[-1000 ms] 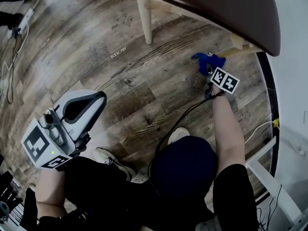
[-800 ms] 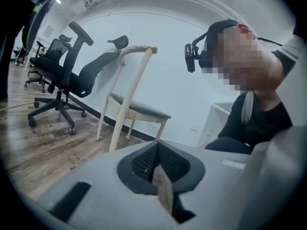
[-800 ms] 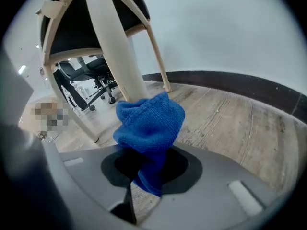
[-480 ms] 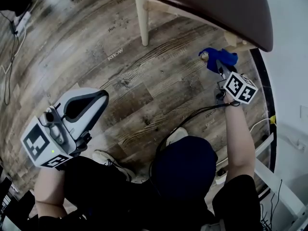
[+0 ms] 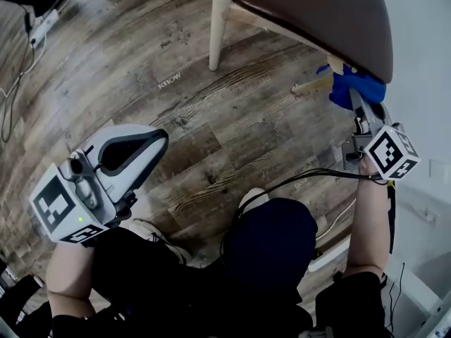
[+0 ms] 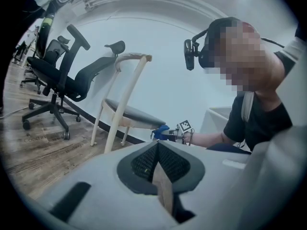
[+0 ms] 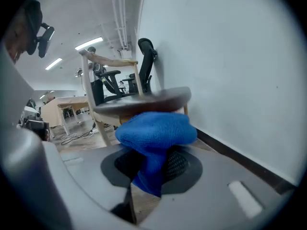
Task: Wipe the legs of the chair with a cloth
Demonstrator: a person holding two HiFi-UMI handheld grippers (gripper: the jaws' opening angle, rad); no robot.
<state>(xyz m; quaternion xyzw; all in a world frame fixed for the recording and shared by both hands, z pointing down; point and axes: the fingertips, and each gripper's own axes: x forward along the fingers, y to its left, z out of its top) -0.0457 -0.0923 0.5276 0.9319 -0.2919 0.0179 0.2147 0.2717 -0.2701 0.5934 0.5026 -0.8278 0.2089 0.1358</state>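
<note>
1. Right gripper point(image 5: 359, 111): the jaws are clamped on a blue knitted cloth point(image 5: 356, 86). In the right gripper view the cloth point(image 7: 156, 133) bunches above the jaws, with one fold pinched down between them.

2. Cloth position: I see it directly under the edge of the brown padded seat point(image 5: 331, 13) of a chair with pale wooden legs. It sits at the upper end of the leg nearest the white wall point(image 5: 423, 62). The lower part of that leg point(image 5: 313, 86) runs down to the wood-plank floor point(image 5: 211, 118). I cannot confirm from any view whether the cloth is pressed against the wood. A second pale leg point(image 5: 220, 20) stands well apart, to the left in the head view.

3. Left gripper point(image 5: 141, 150): it is held low at my left side, well apart from the chair. In the left gripper view its jaws point(image 6: 159, 162) are closed flat on each other with nothing between them.

4. Cross-check from the left gripper view: the chair point(image 6: 127, 114) stands against the wall, with the cloth point(image 6: 162, 131) at the near edge of its seat and the right gripper's marker cube point(image 6: 184, 127) just behind it.

5. Surroundings: black office chairs point(image 6: 62, 80) stand farther along the wall. Cables point(image 5: 14, 83) lie on the floor at the left edge of the head view.
</note>
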